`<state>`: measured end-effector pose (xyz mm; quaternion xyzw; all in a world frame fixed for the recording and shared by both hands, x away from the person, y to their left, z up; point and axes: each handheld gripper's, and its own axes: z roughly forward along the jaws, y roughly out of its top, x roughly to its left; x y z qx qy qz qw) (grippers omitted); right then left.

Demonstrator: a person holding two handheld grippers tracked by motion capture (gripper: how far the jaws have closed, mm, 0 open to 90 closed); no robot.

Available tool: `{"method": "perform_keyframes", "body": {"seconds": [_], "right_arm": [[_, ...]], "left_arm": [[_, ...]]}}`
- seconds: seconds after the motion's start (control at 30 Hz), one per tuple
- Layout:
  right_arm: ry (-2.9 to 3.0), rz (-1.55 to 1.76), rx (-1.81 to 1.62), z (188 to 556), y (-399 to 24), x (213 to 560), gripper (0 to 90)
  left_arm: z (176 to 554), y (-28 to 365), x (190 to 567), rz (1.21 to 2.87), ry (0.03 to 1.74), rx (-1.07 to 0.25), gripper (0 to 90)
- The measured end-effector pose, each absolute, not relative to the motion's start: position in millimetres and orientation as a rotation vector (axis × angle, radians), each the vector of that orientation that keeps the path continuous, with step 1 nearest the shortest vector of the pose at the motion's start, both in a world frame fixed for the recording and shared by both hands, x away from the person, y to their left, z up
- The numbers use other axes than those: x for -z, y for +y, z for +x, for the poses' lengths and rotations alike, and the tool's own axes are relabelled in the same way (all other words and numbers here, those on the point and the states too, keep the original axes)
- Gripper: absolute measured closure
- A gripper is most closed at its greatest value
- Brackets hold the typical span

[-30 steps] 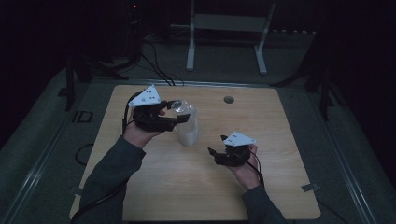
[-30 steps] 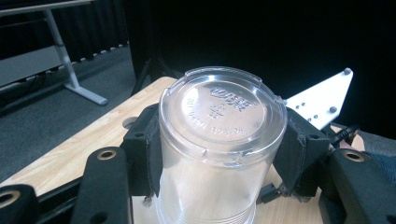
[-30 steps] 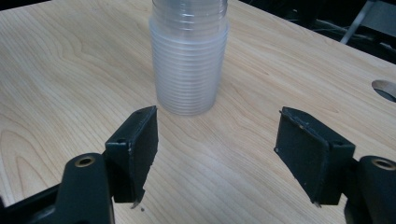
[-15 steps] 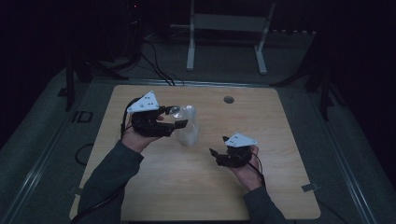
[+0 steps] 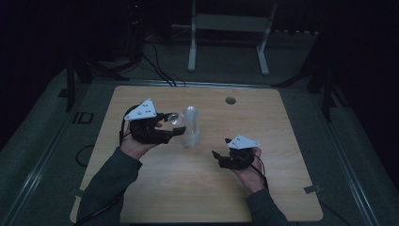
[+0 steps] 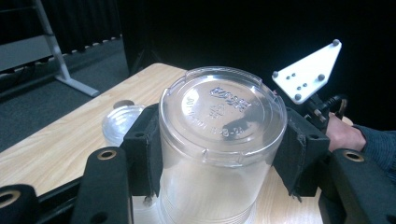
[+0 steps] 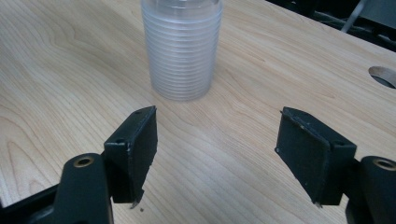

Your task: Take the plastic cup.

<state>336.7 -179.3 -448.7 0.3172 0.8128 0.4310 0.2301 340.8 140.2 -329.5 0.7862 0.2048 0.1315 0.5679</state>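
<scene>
My left gripper [image 5: 173,127] is shut on a single clear plastic cup [image 5: 176,118], held on its side just left of the stack. In the left gripper view the cup [image 6: 223,112] sits between both black pads with its embossed bottom facing the camera. A stack of clear cups [image 5: 190,126] stands upside down mid-table, its ribbed rims plain in the right gripper view [image 7: 182,51]. My right gripper [image 5: 218,157] hovers to the right of the stack and nearer the person. It is open, with bare wood between its jaws [image 7: 217,140].
The wooden table [image 5: 155,188] has a round cable hole [image 5: 230,100] near its far edge. A white metal stand [image 5: 230,28] and cables [image 5: 157,70] lie on the floor beyond it. The right gripper's white plate [image 6: 308,70] appears behind the cup.
My left gripper has drawn left and toward the person, taking one cup off the stack. The right gripper has barely moved.
</scene>
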Motion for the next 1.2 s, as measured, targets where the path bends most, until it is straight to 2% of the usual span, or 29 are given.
{"method": "perform_keyframes", "body": {"seconds": [1.2], "right_arm": [[2.255, 0.876, -1.176, 335.2, -180.6, 454.4, 28.2]], "left_arm": [[346.8, 148.2, 380.6, 1.849, 0.487, -0.242, 41.2]]}}
